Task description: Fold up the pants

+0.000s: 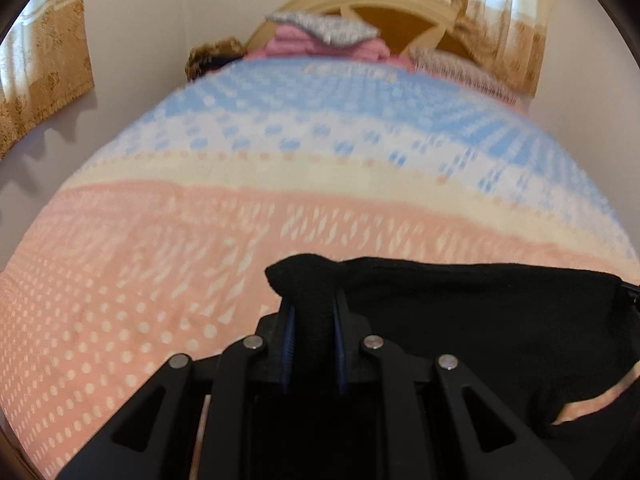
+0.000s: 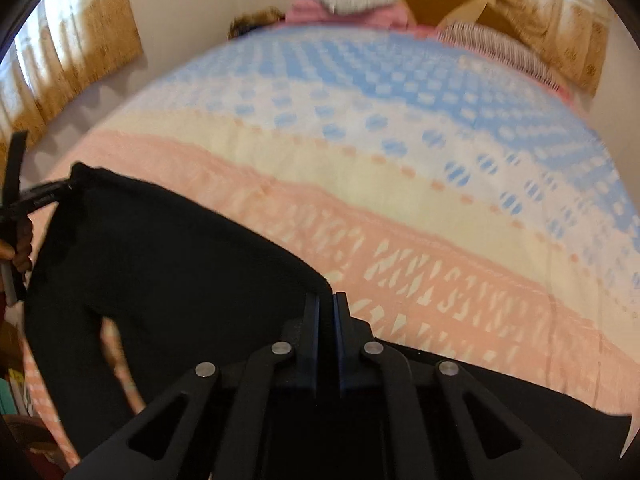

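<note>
- Left wrist view: the left gripper (image 1: 314, 304) is clamped on a bunched corner of the black pants (image 1: 460, 320); a thick wad of cloth stands up between its two fingers, so the grip looks deep enough to carry the weight.
- From that corner the top edge of the pants runs off to the right, fairly taut, which suggests the garment is held by two points so that it hangs flat and can be laid out or doubled over.
- Right wrist view: the right gripper (image 2: 326, 300) has its jaws drawn together on the other end of the same edge; the cloth there is thin, and only its corner shows at the fingertips.
- In this view the left gripper (image 2: 44, 196) shows at the far left, held by a hand (image 2: 18, 248), with the pants (image 2: 160, 264) stretched between the two grippers.
- The pants hang just above the near, pink part of the bed (image 2: 400, 160); lower down, a gap shows where the two legs separate.
- My judgement: the fold is only at the start, and both grips are at one edge so the pants can be spread or swung over the bed.
- Pillows (image 1: 324, 36) lie at the far end, well apart from the work.
</note>
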A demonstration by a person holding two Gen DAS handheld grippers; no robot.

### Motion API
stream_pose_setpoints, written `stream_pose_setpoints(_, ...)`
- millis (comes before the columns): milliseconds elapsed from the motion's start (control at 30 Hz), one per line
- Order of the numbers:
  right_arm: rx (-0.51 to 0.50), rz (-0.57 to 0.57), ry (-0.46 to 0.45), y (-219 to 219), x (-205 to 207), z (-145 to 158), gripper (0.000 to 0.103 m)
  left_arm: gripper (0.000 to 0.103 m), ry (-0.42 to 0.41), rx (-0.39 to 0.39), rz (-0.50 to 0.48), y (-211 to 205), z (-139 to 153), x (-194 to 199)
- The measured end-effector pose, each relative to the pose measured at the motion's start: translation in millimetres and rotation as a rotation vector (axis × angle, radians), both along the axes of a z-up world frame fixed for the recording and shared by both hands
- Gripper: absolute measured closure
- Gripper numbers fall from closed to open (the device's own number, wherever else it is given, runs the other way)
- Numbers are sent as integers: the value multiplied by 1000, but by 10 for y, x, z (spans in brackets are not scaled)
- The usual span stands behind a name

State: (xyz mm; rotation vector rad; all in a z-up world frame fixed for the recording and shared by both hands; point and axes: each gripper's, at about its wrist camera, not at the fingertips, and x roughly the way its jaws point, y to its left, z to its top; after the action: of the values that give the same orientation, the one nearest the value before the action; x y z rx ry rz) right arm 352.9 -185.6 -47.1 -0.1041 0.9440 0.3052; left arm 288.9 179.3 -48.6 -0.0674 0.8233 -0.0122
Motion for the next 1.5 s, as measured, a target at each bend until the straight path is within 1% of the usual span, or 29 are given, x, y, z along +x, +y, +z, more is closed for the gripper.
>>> stream_pose_setpoints(100, 53, -17, -85, -20, -373, 344, 97, 85, -70, -20, -2, 62, 228, -242)
stream_pose_setpoints(233, 103, -9, -187, 15, -941, 710, 97, 85, -159, -44, -12, 155, 411, -656)
stream_pose_setpoints(300, 113, 2, -227, 48, -1254, 811, 97, 85, -205, -51, -13, 222, 436, -915)
stream_pose_setpoints(333, 115, 12, -240, 86, -1465, 829, 97, 85, -218, -56, -10, 261, 417, -1054)
stream_pose_setpoints(367, 114, 21, -244, 115, -1586, 822, 97, 84, -222, -58, -10, 283, 391, -1130)
stream_pose_setpoints(433, 105, 46, -242, 191, -1893, 752, 97, 80, -226, -55, -3, 327, 323, -1291)
stream_pose_setpoints(467, 83, 60, -242, 259, -2066, 672, 97, 79, -230, -61, -2, 354, 263, -1395)
stream_pose_setpoints(567, 34, 75, -223, 325, -2364, 424, 97, 73, -210, -75, -10, 418, 36, -1598)
stream_pose_setpoints(633, 17, 68, -192, 364, -2531, 181, 97, 63, -167, -59, -9, 450, -130, -1689)
stream_pose_setpoints(700, -20, 63, -155, 438, -2642, -77, 97, 41, -136, -12, 33, 463, -258, -1703)
stream_pose_setpoints(733, -38, 62, -144, 471, -2692, -169, 97, 33, -124, 4, 52, 463, -292, -1701)
stream_pose_setpoints(800, -72, 53, -125, 493, -2755, -347, 96, 29, -86, 33, 52, 485, -351, -1725)
stream_pose_setpoints(833, -75, 45, -124, 494, -2785, -375, 96, 27, -76, 45, 50, 503, -369, -1761)
stream_pose_setpoints(900, -55, 31, -125, 451, -2815, -371, 95, 26, -46, 100, 78, 537, -407, -1828)
stream_pose_setpoints(933, -41, 29, -119, 425, -2819, -359, 92, 26, -23, 128, 91, 560, -423, -1834)
stream_pose_setpoints(1000, -7, 33, -87, 375, -2806, -316, 90, 26, 15, 187, 130, 639, -423, -1865)
stream_pose_setpoints(1033, 12, 39, -76, 370, -2811, -295, 90, 26, 15, 195, 150, 690, -416, -1902)
stream_pose_setpoints(1100, 58, 55, -73, 346, -2847, -214, 90, 26, 5, 176, 205, 815, -331, -1935)
stream_pose_setpoints(1167, 113, 62, -97, 330, -2842, -48, 90, 26, -25, 139, 238, 863, -224, -1957)
stream_pose_setpoints(1233, 165, 72, -124, 384, -2764, 105, 90, 26, -59, 109, 225, 814, -120, -1923)
stream_pose_setpoints(1300, 228, 91, -146, 482, -2597, 242, 90, 26, -103, 102, 186, 692, -17, -1852)
stream_pose_setpoints(1367, 275, 120, -151, 660, -2400, 303, 90, 26, -92, 117, 179, 611, -35, -1812)
stream_pose_setpoints(1400, 295, 137, -152, 777, -2335, 310, 90, 26, -80, 107, 182, 596, -47, -1810)
stream_pose_setpoints(1467, 352, 196, -134, 1083, -2209, 293, 90, 26, -49, 24, 166, 593, -60, -1877)
stream_pose_setpoints(1500, 376, 218, -115, 1194, -2180, 269, 90, 26, -44, -14, 151, 583, -55, -1994)
